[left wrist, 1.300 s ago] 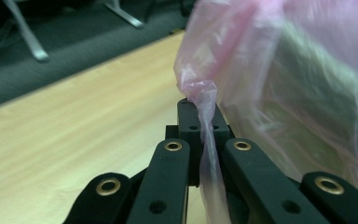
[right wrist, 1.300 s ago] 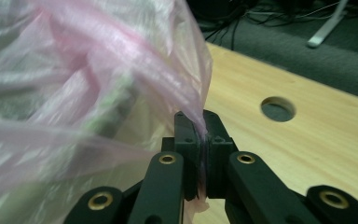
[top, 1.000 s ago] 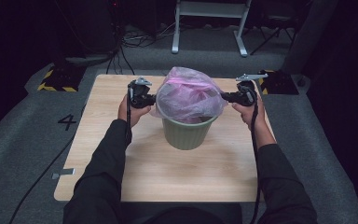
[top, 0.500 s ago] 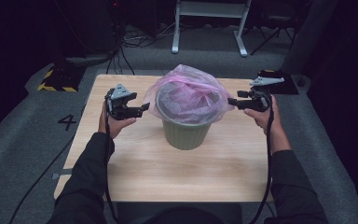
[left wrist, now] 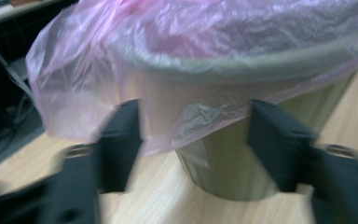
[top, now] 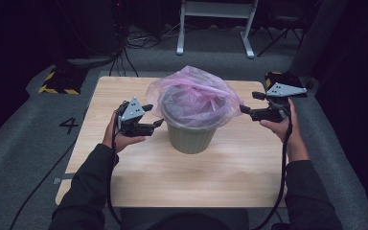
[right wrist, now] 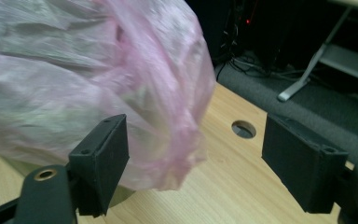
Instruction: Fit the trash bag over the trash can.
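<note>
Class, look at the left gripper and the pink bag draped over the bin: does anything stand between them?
Nothing visible does. The left gripper faces the pink bag on the green bin, jaws open and just closing, nothing between them but bare table.

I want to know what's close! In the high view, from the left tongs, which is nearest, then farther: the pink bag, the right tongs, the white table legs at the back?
1. pink bag, just beside them, over the bin.
2. right tongs, across the bin.
3. white table legs, far back on the floor.
</note>
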Action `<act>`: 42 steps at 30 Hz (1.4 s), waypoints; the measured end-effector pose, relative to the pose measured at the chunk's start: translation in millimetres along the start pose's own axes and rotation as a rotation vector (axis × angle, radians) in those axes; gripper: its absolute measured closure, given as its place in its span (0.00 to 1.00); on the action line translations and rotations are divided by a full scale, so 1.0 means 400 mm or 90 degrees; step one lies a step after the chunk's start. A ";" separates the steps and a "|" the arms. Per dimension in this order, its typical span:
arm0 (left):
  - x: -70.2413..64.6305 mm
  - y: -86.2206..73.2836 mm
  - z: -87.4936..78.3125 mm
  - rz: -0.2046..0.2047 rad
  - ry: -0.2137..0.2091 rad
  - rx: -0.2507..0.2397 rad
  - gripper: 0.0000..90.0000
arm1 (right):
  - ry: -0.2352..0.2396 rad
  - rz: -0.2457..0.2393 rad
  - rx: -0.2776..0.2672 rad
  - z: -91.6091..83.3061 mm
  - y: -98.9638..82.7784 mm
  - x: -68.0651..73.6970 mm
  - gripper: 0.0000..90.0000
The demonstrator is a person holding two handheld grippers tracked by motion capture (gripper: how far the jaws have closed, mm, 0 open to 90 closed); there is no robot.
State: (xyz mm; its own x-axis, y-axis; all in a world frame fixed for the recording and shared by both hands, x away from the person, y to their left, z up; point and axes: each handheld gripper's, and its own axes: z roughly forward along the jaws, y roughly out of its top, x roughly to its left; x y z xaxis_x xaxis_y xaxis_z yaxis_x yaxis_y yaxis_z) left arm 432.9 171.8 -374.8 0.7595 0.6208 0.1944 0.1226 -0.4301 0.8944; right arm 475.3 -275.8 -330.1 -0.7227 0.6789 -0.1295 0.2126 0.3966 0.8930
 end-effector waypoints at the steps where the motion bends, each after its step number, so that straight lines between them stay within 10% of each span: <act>1: -0.002 0.003 0.004 0.006 0.004 0.001 0.58 | -0.012 -0.012 0.001 -0.005 0.005 0.009 0.27; 9: -0.010 -0.001 0.022 0.027 -0.001 0.015 0.92 | 0.130 -0.108 -0.005 -0.028 0.003 0.092 0.27; 14: -0.008 -0.001 0.027 0.028 -0.010 0.016 1.00 | 0.112 -0.160 0.028 0.009 -0.001 0.132 0.31; 20: -0.001 -0.009 0.028 0.018 -0.036 0.014 1.00 | 0.087 -0.171 0.047 0.044 -0.013 0.141 0.73; 25: -0.007 -0.022 0.030 0.019 -0.056 0.019 1.00 | 0.123 -0.180 0.038 0.044 -0.036 0.146 0.99; 42: -0.029 -0.096 0.059 0.008 -0.092 0.060 1.00 | 0.187 -0.159 0.095 0.104 -0.108 0.152 1.00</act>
State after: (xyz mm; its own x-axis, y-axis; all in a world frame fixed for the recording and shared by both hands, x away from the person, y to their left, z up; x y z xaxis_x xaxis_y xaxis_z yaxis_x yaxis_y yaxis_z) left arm 434.5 165.7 -420.9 0.8446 0.5171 0.1390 0.1667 -0.5007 0.8494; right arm 449.8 -225.8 -394.3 -0.9167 0.3533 -0.1868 0.0839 0.6270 0.7745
